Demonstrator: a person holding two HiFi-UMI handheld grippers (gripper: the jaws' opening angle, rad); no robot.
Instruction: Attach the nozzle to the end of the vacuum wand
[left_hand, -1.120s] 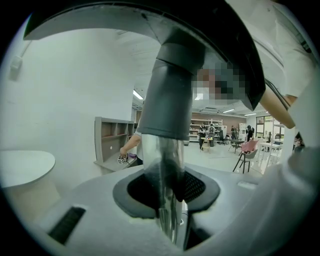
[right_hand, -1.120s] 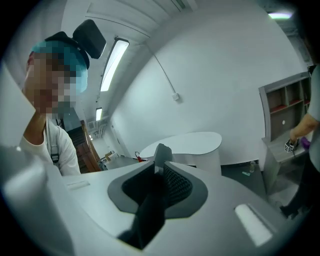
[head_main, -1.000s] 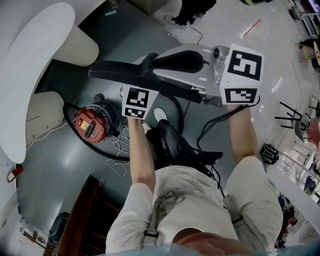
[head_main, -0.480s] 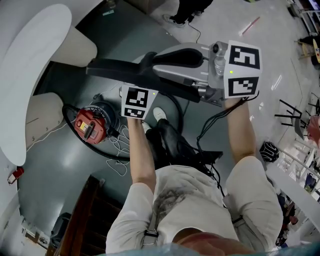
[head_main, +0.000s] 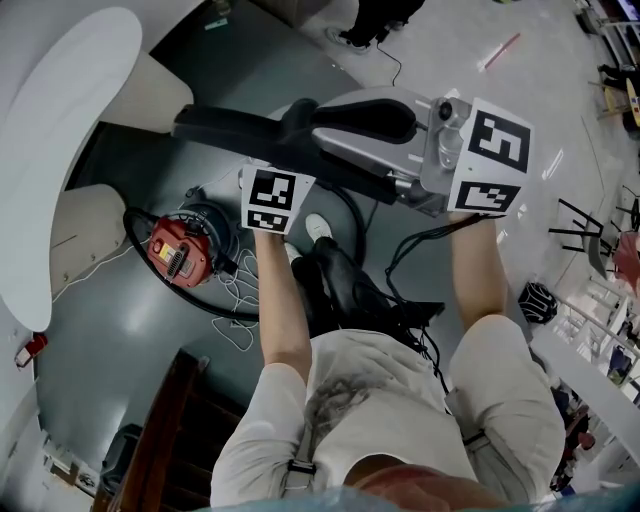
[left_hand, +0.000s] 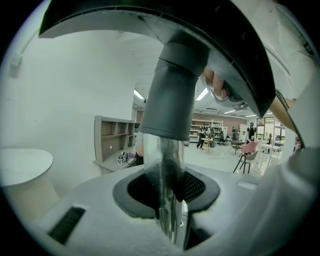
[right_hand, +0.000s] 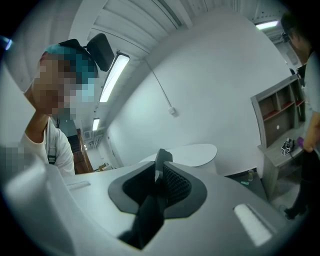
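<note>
Pinches the glossy wand (left_hand: 162, 160) narrowly in the left gripper (left_hand: 167, 192); clamps the nozzle (right_hand: 149, 215) by a thin edge in the right gripper (right_hand: 160, 182), nearly closed. Has tilted the right side (left kept still), lifting the nozzle's far end: likely aligning its socket over the wand. Smooth shiny tube, matte grey tapered collar (left_hand: 172, 95), flat black plastic.

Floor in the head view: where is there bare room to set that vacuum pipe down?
Bare grey floor lies between the red vacuum and the dark wooden furniture; more pale floor shows at upper right, toward the chairs. Crowded: hose and white cord beside the vacuum, black cables by the feet.
</note>
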